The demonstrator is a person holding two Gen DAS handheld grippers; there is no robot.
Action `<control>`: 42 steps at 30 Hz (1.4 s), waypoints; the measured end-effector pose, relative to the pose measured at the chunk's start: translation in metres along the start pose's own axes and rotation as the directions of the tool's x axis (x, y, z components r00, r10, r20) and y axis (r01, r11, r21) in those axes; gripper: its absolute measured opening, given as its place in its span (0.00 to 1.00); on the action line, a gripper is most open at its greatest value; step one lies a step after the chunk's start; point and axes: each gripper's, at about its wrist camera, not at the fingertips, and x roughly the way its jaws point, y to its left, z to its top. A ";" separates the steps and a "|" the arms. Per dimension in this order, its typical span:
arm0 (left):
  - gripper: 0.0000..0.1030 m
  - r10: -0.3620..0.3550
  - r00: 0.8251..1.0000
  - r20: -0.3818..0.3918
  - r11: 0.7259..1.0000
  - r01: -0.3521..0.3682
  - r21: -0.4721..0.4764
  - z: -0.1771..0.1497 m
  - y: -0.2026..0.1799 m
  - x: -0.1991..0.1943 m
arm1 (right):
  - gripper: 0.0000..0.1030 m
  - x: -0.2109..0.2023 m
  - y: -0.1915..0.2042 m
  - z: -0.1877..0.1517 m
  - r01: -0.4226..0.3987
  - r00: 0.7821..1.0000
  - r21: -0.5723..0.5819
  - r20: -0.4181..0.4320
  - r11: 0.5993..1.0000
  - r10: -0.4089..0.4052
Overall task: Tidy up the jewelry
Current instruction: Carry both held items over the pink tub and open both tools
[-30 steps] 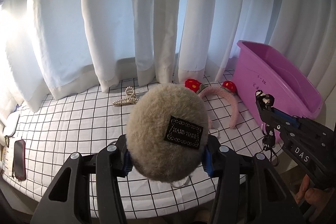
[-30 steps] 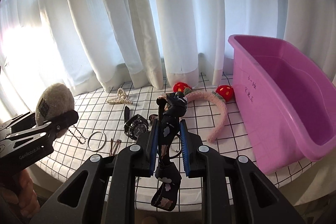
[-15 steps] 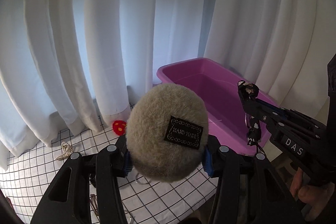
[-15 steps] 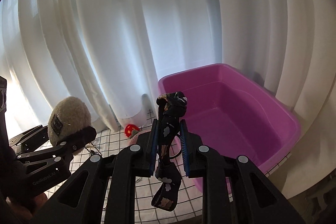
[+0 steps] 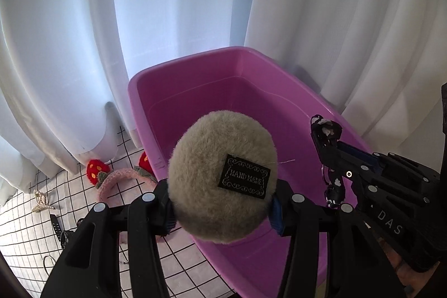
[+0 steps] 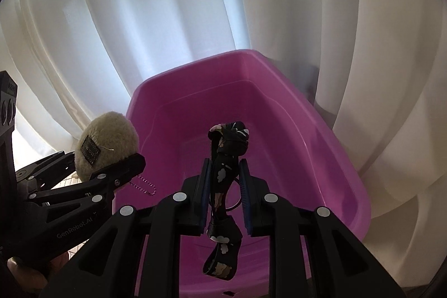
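My left gripper (image 5: 222, 210) is shut on a beige fluffy pompom charm (image 5: 220, 175) with a black "HAND MADE" label, held above the near-left part of the purple plastic tub (image 5: 195, 91). It also shows in the right wrist view (image 6: 107, 147), with a bead chain hanging below. My right gripper (image 6: 225, 186) is shut on a black patterned strap keychain (image 6: 226, 158), held over the tub (image 6: 307, 136). The right gripper also shows in the left wrist view (image 5: 325, 141). I see nothing lying in the tub.
On the white grid cloth (image 5: 30, 222) left of the tub lie a pink strawberry headband (image 5: 111, 180), a pearl hair claw (image 5: 40, 201) and a dark watch strap (image 5: 57, 228). White curtains (image 5: 181, 4) hang close behind.
Both grippers have swung right from over the cloth to above the purple tub, each still holding its item. The tub now fills the middle of both views.
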 end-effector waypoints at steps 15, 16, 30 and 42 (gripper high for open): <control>0.50 0.059 0.975 -0.213 0.995 -0.075 -0.072 0.010 -0.008 0.070 | 0.19 0.059 -0.028 0.010 -0.042 0.979 -0.031 -0.200 0.999 0.035; 0.51 0.058 0.975 -0.216 0.995 -0.075 -0.072 0.010 -0.009 0.071 | 0.19 0.061 -0.030 0.010 -0.044 0.978 -0.026 -0.204 0.999 0.038; 0.77 0.097 0.973 -0.209 0.991 -0.114 -0.070 0.015 -0.015 0.070 | 0.42 0.060 -0.045 0.023 0.006 0.984 -0.003 -0.176 1.000 -0.007; 0.86 0.137 0.980 -0.142 0.986 -0.149 -0.078 0.022 -0.011 0.041 | 0.54 0.046 -0.042 0.027 -0.013 0.991 0.015 -0.133 1.000 0.015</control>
